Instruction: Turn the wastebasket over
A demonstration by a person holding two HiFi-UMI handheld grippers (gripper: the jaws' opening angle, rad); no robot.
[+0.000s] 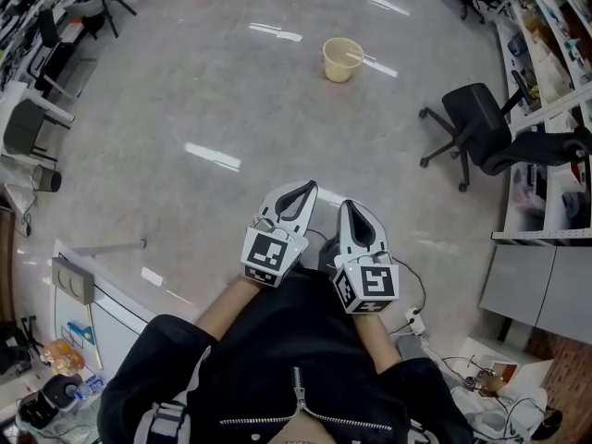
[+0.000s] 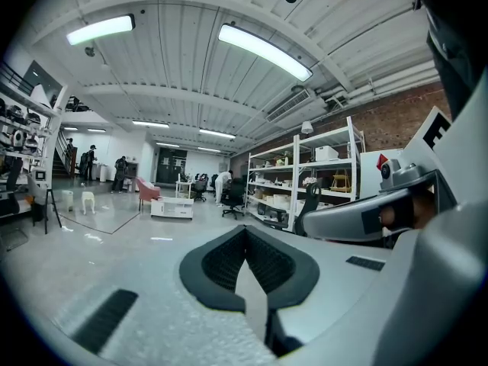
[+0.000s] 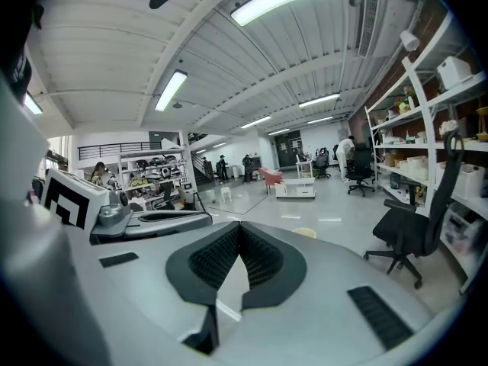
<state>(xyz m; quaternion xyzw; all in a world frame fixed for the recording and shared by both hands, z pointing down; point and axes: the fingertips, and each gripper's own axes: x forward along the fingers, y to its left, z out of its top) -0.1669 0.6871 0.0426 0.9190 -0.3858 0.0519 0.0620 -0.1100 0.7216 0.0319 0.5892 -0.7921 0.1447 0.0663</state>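
Note:
A pale yellow wastebasket (image 1: 341, 59) stands on the shiny floor far ahead of me, its open mouth up. In the right gripper view only its rim (image 3: 304, 232) peeks over the jaws. My left gripper (image 1: 305, 189) and right gripper (image 1: 350, 207) are side by side close to my body, pointing ahead and far short of the basket. Both are shut with nothing between the jaws. The left gripper view shows the left gripper (image 2: 245, 231) with its tips touching; the right gripper (image 3: 239, 229) looks the same in its own view.
A black office chair (image 1: 476, 128) stands to the right of the basket, in front of shelving (image 1: 546, 26). Cables and a power strip (image 1: 414, 322) lie by my right side. A white panel (image 1: 92, 294) and a grey chair (image 1: 28, 123) are at the left.

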